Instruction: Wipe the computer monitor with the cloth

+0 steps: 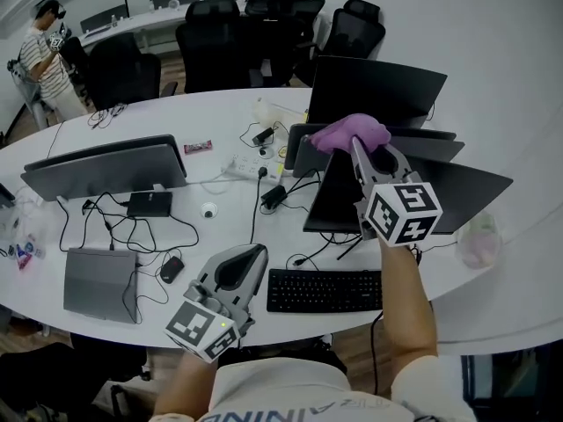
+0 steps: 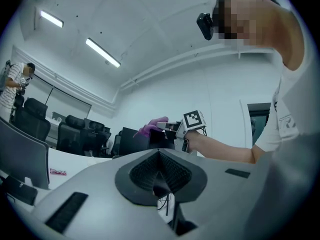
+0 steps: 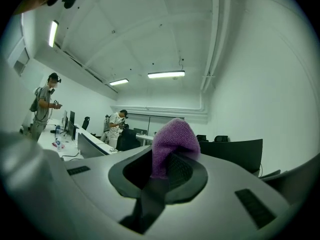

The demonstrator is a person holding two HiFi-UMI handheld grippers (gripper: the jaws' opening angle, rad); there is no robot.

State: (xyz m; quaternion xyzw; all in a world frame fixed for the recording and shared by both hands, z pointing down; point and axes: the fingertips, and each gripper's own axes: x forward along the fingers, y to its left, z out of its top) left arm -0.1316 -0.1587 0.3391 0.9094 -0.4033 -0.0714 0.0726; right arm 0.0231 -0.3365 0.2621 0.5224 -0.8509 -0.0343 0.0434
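The right gripper (image 1: 361,149) pinches the purple cloth (image 1: 349,133) just over the top edge of the monitor (image 1: 339,202), the left gripper (image 1: 246,260) is pressed together on nothing, so the wiping seems mostly left.

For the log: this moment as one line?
right claw: shut on purple cloth | cloth: at monitor top, contact unclear | left claw: shut, empty
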